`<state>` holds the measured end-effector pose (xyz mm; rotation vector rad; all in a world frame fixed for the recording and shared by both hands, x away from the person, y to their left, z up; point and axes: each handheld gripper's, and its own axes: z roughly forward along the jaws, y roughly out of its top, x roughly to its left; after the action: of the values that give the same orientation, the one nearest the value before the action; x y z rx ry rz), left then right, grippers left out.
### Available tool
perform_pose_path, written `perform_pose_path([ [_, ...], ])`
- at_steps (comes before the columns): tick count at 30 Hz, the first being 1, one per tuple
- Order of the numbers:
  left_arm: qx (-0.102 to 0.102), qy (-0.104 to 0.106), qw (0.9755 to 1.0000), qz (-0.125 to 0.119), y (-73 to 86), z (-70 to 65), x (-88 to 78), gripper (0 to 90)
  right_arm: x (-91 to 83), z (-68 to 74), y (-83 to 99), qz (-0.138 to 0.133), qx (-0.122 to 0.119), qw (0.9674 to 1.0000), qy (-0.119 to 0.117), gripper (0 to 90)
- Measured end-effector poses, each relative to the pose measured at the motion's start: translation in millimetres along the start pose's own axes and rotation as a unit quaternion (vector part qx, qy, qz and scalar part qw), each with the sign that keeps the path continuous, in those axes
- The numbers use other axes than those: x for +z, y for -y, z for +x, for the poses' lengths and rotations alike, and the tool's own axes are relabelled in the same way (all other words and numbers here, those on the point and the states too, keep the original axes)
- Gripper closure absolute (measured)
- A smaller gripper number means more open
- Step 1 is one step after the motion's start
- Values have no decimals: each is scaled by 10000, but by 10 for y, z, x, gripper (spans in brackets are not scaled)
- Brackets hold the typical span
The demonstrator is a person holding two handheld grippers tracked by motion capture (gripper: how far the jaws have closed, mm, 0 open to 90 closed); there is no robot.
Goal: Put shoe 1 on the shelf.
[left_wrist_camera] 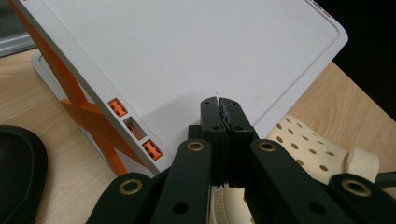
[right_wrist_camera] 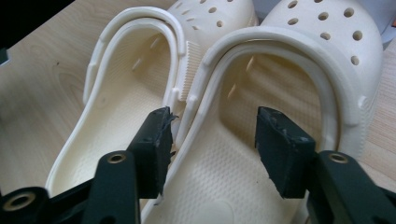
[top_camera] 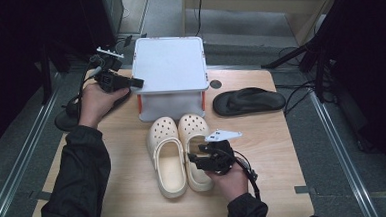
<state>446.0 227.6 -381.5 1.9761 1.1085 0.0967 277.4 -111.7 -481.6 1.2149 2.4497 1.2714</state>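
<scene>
Cream clogs sit side by side in the middle of the bench (top_camera: pixel 136 201), toes toward the white box (top_camera: pixel 168 64) and heels toward you. Your right tool (top_camera: pixel 203 157) is over the heel end of the right clog (top_camera: pixel 194 126), and its jaws stand wide apart with nothing pressed between them. In the right gripper view, one jaw hangs over the seam where the two clogs meet and the other over the right clog's footbed, so that clog's inner wall lies between them but is not gripped. The left clog (top_camera: pixel 164 150) touches it along that wall.

The relation that matters: the right clog's long axis runs straight away from your right tool, toe far, heel near, so the tool looks along the shoe's length. Your right hand is much the nearer one.

Your left tool (top_camera: pixel 135 83) is shut on nothing, its closed tips over the box's lid at its left edge. A black sandal (top_camera: pixel 248 101) lies well apart at the bench's right, crosswise to the clogs
</scene>
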Motion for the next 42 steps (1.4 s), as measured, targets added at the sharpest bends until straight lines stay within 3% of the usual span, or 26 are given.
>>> perform_pose_path([
  [12, 50, -22, 10000, 25, -2, -23, 8, 894, 237, 159, -122, 11, 97, 9997, 219, 411],
  [16, 7, 3, 10000, -14, 4, -19, 10, 889, 361, 209, -171, -10, 289, 9988, 385, 436],
  [23, -3, 15, 10000, -37, 6, -17, 15, 889, 475, 230, -206, 86, 350, 9974, 621, 472],
  [35, -9, 56, 10000, -59, 11, -1, 16, 893, 499, 250, -228, 125, 291, 9967, 747, 542],
  [42, -67, 105, 9999, -74, 16, 14, 13, 890, 477, 240, -246, 153, 259, 9965, 776, 641],
])
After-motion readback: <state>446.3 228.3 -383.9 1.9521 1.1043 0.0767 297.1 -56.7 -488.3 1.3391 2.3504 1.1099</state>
